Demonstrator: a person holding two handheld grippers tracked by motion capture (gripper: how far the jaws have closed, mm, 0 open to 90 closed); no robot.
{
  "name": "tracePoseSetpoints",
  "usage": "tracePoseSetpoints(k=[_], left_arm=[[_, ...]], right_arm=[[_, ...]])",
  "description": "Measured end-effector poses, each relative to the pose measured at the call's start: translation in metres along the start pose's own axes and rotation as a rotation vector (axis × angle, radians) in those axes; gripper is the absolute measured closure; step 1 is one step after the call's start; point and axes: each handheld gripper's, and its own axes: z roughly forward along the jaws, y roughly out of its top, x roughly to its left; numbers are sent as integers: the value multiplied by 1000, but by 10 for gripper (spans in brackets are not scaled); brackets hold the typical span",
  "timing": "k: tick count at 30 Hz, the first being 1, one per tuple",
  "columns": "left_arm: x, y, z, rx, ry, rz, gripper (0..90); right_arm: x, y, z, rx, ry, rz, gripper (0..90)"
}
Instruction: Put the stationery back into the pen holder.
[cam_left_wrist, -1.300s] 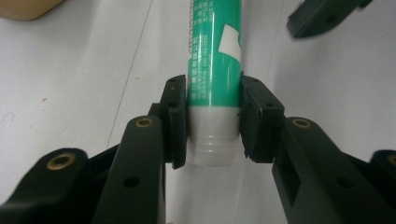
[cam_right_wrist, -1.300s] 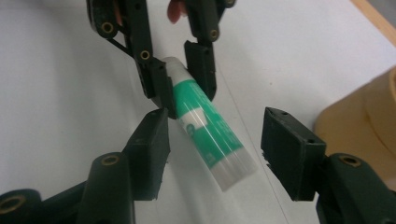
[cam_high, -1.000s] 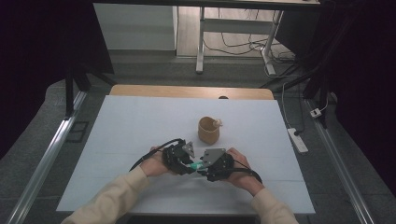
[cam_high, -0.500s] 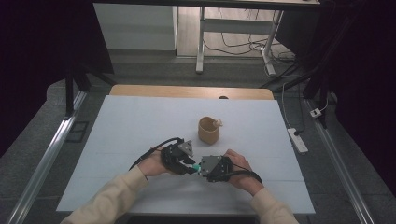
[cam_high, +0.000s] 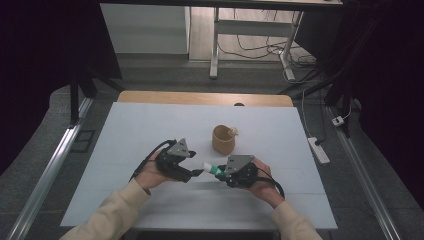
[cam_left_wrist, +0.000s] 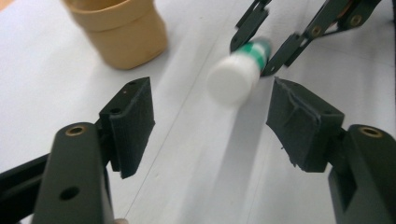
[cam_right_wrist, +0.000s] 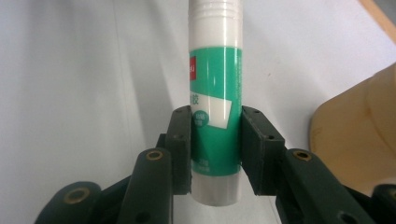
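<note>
A glue stick with a white body and green label lies level between the pads of my right gripper, which is shut on its lower half. In the high view the glue stick points left from my right gripper toward my left gripper. My left gripper has just been opening; its pads stand wide apart, and the stick's white end sits a little beyond them, untouched. A tan cup stands just behind both grippers.
The tan cup holds a small white thing at its rim. The white table top ends in a wooden strip at the far side. A power strip lies off the table's right edge.
My left gripper has let go of the glue stick's white end, spread its jaws and drawn back to the left. The right gripper stays in place, still holding the stick.
</note>
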Motion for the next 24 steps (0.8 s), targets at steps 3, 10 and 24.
tracePoseSetpoints(k=[3, 10, 24], left_arm=[[3, -9, -7, -11, 21, -21, 313], [9, -29, -12, -29, 48, -81, 308], [2, -11, -7, -250, 7, -132, 321]], right_arm=[[-3, -1, -4, -39, -7, 40, 656], [-10, -3, -12, -120, -26, 120, 655], [-7, 0, -11, -226, -14, 195, 655]])
